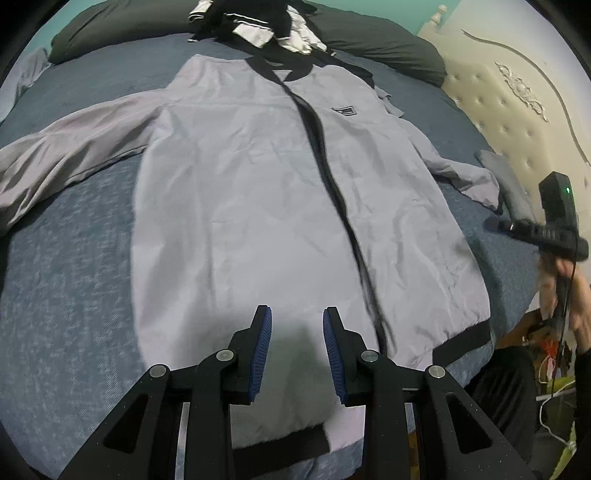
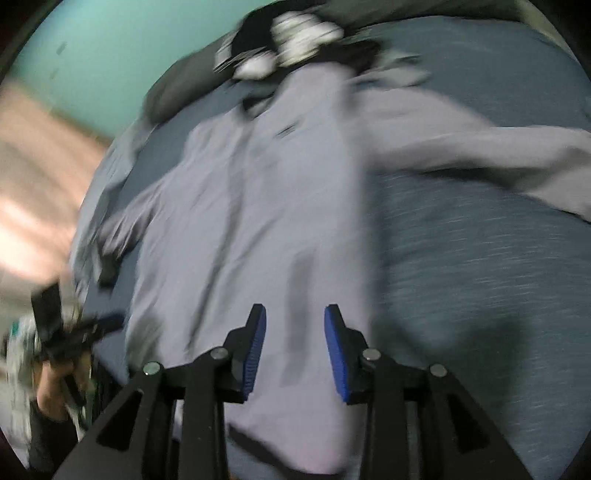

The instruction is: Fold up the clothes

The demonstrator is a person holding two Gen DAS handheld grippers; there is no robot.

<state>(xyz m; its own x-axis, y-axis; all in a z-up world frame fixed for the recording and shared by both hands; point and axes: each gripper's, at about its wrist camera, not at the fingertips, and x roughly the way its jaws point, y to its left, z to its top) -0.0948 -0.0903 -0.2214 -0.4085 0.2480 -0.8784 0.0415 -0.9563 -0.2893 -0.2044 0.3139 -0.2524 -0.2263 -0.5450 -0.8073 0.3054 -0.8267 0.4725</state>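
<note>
A pale lilac-grey jacket (image 1: 258, 192) with a black zip and black hem band lies front-up, spread flat on the blue bed (image 1: 66, 266). Its sleeves reach out to both sides. My left gripper (image 1: 297, 314) hovers over the lower front near the hem, open, with nothing between its blue pads. In the blurred right wrist view the same jacket (image 2: 266, 206) lies below my right gripper (image 2: 295, 312), which is open and holds nothing. A hand (image 1: 561, 291) carries the right gripper's black body (image 1: 546, 236) past the jacket's right edge.
A heap of black-and-white clothes (image 1: 258, 26) sits at the collar end, with dark pillows (image 1: 388, 48) behind it. A cream tufted headboard (image 1: 517, 96) stands on the right. A grey cloth (image 1: 509, 181) lies by the right sleeve. The teal wall (image 2: 92, 55) is beyond.
</note>
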